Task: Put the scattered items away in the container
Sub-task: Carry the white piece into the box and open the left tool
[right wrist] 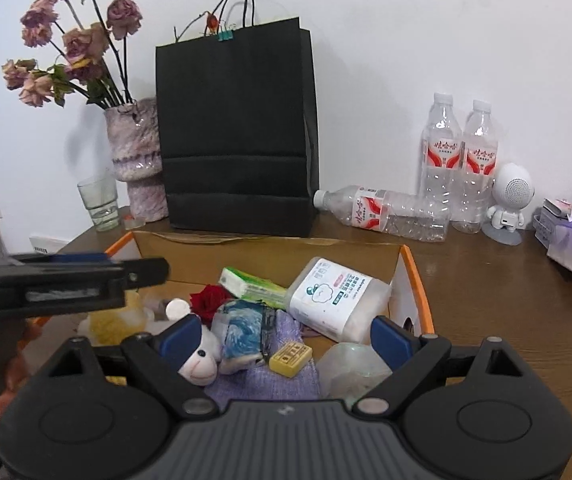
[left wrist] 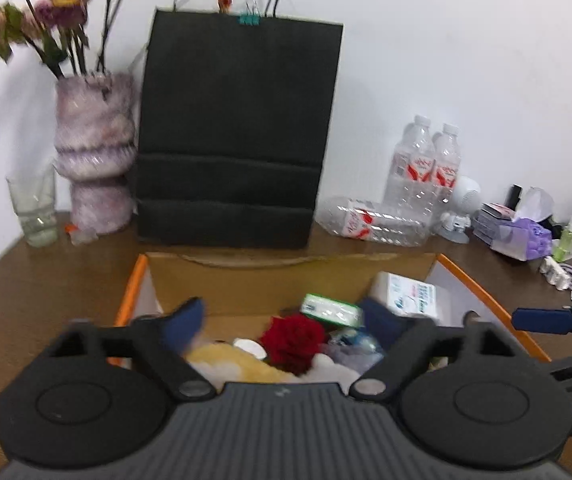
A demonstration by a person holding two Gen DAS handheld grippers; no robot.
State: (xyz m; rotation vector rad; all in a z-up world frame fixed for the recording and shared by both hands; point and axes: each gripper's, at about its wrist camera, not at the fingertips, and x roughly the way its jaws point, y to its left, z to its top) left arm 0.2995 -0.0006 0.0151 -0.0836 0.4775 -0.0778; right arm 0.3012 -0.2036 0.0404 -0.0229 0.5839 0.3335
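**Operator:** Jaws on both grippers are standing wide and gripping nothing. I'm holding the left gripper [left wrist: 286,324] over the near half of the cardboard box [left wrist: 286,276], its blue pads either side of a red fabric rose [left wrist: 292,340] lying below them.

**Observer:** And the right?

**Operator:** I'm hovering the right gripper [right wrist: 284,338] over the same box. A yellow block [right wrist: 290,358] and a plush toy's pale face [right wrist: 200,362] are lying between its pads, untouched, on purple knitted cloth [right wrist: 270,384].

**Observer:** Any writing I can use?

**Operator:** I'm seeing printing on the soft white tissue pack [right wrist: 336,300] and the green carton [right wrist: 254,286], too small to read. The red labels on the clear ribbed water bottles [right wrist: 458,160] are carrying Chinese characters I cannot make out.

**Observer:** Further out?

**Operator:** A matte black paper bag [right wrist: 238,140] is standing behind the box, with a teal binder clip [right wrist: 225,36] on its rim. Beside it, dried pink roses [right wrist: 66,48] are leaning in a mottled pink vase [right wrist: 138,160], near a drinking glass [right wrist: 98,202].
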